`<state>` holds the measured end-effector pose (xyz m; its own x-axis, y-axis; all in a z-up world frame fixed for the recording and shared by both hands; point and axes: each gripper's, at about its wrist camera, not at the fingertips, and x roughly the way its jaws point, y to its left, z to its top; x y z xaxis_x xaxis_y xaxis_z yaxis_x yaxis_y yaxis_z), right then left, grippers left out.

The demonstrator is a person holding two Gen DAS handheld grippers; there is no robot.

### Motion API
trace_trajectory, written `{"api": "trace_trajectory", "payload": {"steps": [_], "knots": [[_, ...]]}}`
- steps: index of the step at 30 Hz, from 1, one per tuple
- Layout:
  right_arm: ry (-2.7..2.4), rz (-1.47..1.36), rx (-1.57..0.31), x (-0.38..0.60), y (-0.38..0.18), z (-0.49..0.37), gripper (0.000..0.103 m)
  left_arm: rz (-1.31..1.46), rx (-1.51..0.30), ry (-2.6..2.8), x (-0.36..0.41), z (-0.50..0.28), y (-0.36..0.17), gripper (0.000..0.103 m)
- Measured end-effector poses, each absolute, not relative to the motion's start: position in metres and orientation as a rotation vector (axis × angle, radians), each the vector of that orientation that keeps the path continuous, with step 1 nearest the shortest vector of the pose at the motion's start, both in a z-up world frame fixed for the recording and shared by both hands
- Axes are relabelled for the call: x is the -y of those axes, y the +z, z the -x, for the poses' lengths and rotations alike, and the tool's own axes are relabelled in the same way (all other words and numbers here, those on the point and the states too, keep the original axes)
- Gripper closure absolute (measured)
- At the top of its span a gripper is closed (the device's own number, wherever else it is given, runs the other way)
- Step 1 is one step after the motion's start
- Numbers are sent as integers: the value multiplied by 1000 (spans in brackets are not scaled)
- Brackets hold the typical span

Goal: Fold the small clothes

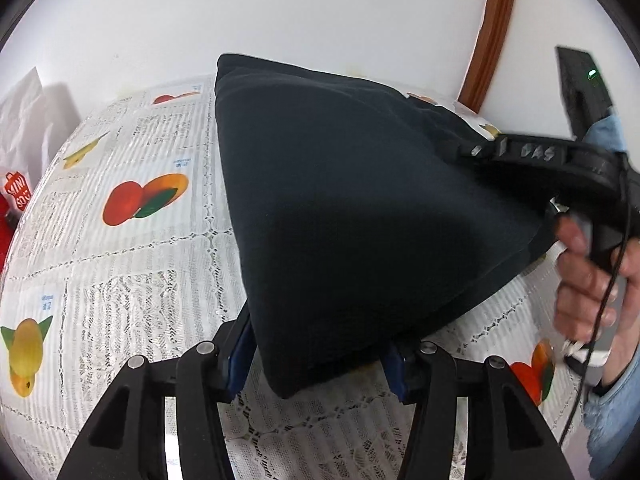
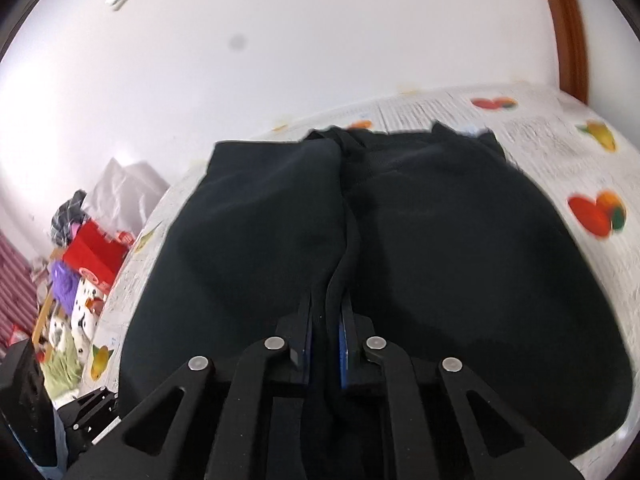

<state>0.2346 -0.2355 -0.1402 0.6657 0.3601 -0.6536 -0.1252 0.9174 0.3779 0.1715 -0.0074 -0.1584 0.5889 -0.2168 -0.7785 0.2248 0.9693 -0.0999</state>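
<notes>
A black garment (image 1: 360,208) lies folded on a table under a lace cloth printed with fruit (image 1: 140,272). One near corner of it is raised and sits between the spread jaws of my left gripper (image 1: 316,360). The blue pads (image 1: 240,360) stand beside the cloth without pinching it. In the right wrist view the same garment (image 2: 460,240) fills the middle, and my right gripper (image 2: 325,332) is shut on a gathered fold of it. From the left wrist view, the right gripper (image 1: 460,148) reaches onto the garment's far right edge, held by a person's hand (image 1: 588,280).
A white wall stands close behind the table (image 2: 560,152). A brown wooden frame (image 1: 492,28) runs up it at the right. A white bag (image 1: 24,120) and a red bag (image 1: 16,196) sit past the table's left edge. A red box (image 2: 96,252) and clutter lie beside the table.
</notes>
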Motion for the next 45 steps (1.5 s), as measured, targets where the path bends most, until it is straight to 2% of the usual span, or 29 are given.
{"api": "trace_trajectory", "payload": {"steps": [7,9,13,20,24,28,32,36,39,45], "knots": [[236,-388,-619,301,-106,-208,97,-26,-897,-247,6,-172,-161,48],[223,-372,-670,311,-118,-211,97,-52,-894,-244,11,-172,-161,47],[200,-361,-747,315,-144,-213,96,-23,-873,-302,28,-178,-154,50],[177,-348,-789,309,-137,-225,96,-69,-916,-249,48,-199,-162,46],[198,-333,-699,316,-112,-221,97,-76,-905,-229,52,-198,-164,45],[190,-488,-562,365,-99,-197,97,-75,-905,-216,55,-197,-163,45],[140,-488,-686,382,-138,-198,96,-82,-895,-209,59,-196,-164,45],[104,-446,-731,380,-158,-194,93,-81,-902,-218,58,-197,-164,45],[71,-380,-730,379,-149,-185,92,-95,-921,-237,54,-191,-161,47],[8,-181,-664,372,-117,-146,88,-130,-810,-352,53,-149,-130,48]]}}
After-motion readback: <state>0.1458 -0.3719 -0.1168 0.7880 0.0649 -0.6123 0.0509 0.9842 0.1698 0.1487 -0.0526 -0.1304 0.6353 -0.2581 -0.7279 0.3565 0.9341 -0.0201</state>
